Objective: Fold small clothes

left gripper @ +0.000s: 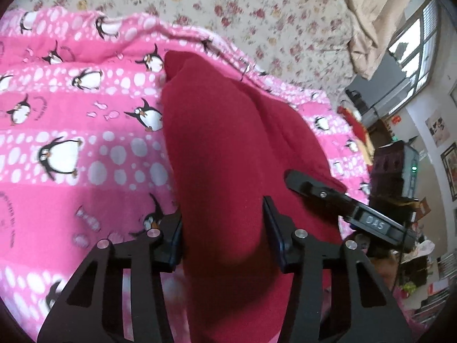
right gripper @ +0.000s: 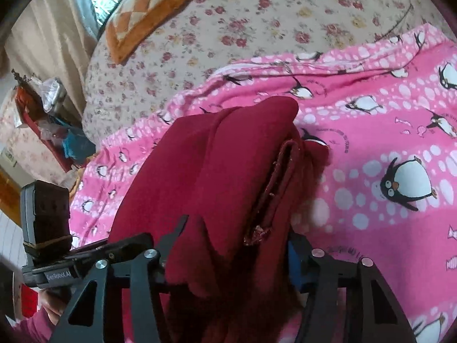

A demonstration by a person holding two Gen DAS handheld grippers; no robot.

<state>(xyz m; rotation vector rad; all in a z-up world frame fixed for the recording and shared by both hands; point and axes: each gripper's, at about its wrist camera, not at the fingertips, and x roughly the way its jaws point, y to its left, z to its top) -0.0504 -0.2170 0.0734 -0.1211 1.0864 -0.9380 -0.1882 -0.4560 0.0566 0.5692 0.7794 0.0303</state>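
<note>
One red garment (left gripper: 228,148) on hand, bunched and lying on the pink penguin blanket (left gripper: 71,148) that covers the near part of the bed; the flowered sheet (left gripper: 257,5) shows beyond it toward the far edge.

Item, left gripper (left gripper: 222,228): jaws about halfway apart, a thick fold of the garment filling the gap from pad to pad. I judge it gripped.

Item, right gripper (right gripper: 228,245): likewise partly open, cloth heaped between the fingers and spilling over them, a hemmed edge uppermost. The left pad is hidden under the cloth, so I cannot tell for certain that both pads press.

Item, pose: both of my grippers point forward and down toward the bed, side by side at the garment's near end. Each shows at the edge of the other's view. A pink sleeve (right gripper: 31,325) shows at the lower left of the right view.

Risks, as I judge them:
- Several layers pinched at once; lifting would drag the whole bundle instead of one edge, and the fold would come out lumpy.
- A loose layer slipping from the right side, since the hem sits high on the heap.
- The blanket caught with the garment, if a pad bites too low.
</note>
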